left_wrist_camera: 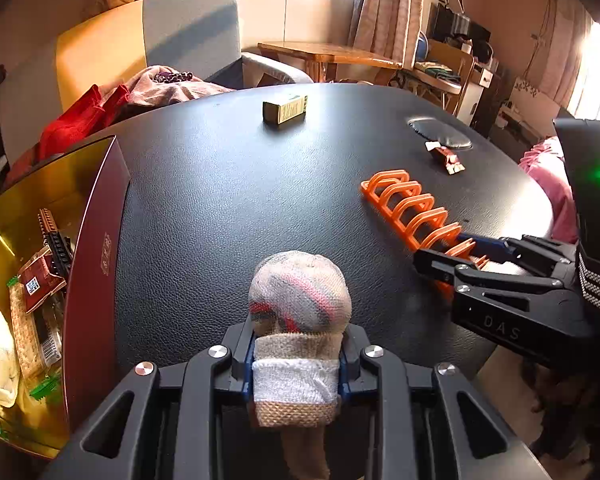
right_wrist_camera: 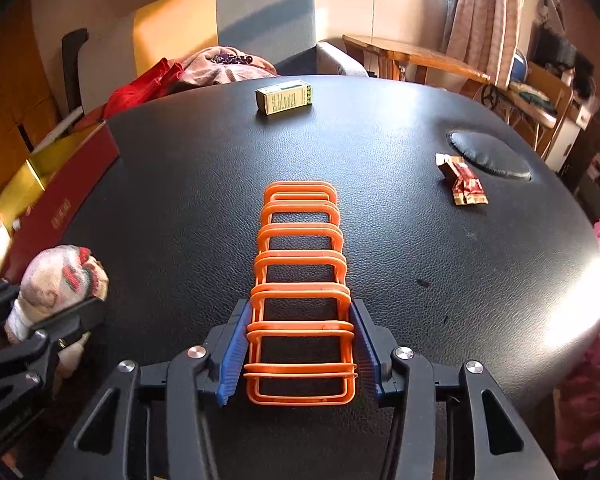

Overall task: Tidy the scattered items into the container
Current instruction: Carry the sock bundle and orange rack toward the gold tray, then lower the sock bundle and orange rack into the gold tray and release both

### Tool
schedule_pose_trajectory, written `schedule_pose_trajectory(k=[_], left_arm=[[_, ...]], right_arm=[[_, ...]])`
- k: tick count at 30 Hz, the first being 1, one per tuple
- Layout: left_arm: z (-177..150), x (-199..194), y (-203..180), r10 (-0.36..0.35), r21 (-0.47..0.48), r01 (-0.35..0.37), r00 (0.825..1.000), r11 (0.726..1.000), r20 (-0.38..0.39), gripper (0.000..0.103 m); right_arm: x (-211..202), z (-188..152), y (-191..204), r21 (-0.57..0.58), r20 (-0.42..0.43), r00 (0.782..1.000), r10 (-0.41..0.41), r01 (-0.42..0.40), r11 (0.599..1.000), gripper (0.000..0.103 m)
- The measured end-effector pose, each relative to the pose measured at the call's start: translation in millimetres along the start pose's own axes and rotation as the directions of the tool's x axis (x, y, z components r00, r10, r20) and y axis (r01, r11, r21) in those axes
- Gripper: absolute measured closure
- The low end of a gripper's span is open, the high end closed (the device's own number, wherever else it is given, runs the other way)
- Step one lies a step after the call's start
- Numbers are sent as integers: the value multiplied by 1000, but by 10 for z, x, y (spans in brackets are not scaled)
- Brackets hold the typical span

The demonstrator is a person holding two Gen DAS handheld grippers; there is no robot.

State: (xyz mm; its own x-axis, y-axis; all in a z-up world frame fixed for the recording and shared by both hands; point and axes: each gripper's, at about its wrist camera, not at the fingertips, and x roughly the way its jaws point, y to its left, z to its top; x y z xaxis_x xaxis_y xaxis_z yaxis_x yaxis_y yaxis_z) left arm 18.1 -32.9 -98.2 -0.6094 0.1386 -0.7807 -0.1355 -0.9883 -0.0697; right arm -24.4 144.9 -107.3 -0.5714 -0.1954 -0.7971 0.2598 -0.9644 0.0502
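Clenched on a rolled sock – left tool, low over the black counter beside the red container. Closed against an orange rack's sides – right tool, rack lying mid-counter. Left loose beyond: small box and snack packet.

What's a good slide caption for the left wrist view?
Left gripper clamps a rolled sock beside the red box while the right gripper straddles an orange rack.
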Motion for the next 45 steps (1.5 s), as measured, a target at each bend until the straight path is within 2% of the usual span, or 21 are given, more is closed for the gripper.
schedule_pose_trajectory(k=[10,14,17,22,25,27,30,32,34,35,36,38,42,45], left_arm=[[83,-313,217,15,-80,-10,997,997,72,74],[111,-468,410,57,-124,-45,993,991,102,73],[120,-623,649,118,-177,-95,985,980,125,73],[39,-841,1264,248,-316,-200,961,928,120,73],[-50,-915,1604,312,-382,-254,945,888,96,73],[-92,-947,1820,345,-418,-282,935,864,80,73],[-124,-941,2029,375,-427,-312,924,848,69,72],[-134,-910,2154,398,-432,-337,916,837,57,72],[-121,-835,2198,376,-408,-322,925,854,57,71],[-106,-760,2193,380,-383,-335,924,861,44,71],[-94,-712,2186,387,-369,-347,921,862,37,74],[-79,-618,2234,369,-373,-331,929,867,32,71],[-63,-525,2312,347,-395,-311,938,864,21,69],[-69,-565,2340,317,-427,-271,948,863,40,67]], right_arm=[[-175,89,216,2,41,995,87,-87,996,54],[-298,264,441,-25,77,985,151,-150,988,54],[-409,423,728,-75,107,968,228,-221,972,54],[-530,662,1333,-186,120,925,361,-336,923,54],[-489,780,1711,-243,89,897,434,-403,883,54],[-414,833,1969,-276,61,889,454,-422,864,54],[-236,913,2272,-283,1,875,484,-464,839,54],[-98,937,2423,-283,-36,875,482,-472,835,54],[41,937,2544,-285,-69,881,468,-467,837,54],[104,925,2597,-288,-85,886,457,-460,840,54],[160,916,2627,-290,-94,892,443,-450,844,54],[244,909,2618,-285,-100,903,417,-427,858,54],[332,910,2547,-271,-113,899,423,-437,857,52],[318,915,2543,-284,-103,897,430,-441,852,52]])
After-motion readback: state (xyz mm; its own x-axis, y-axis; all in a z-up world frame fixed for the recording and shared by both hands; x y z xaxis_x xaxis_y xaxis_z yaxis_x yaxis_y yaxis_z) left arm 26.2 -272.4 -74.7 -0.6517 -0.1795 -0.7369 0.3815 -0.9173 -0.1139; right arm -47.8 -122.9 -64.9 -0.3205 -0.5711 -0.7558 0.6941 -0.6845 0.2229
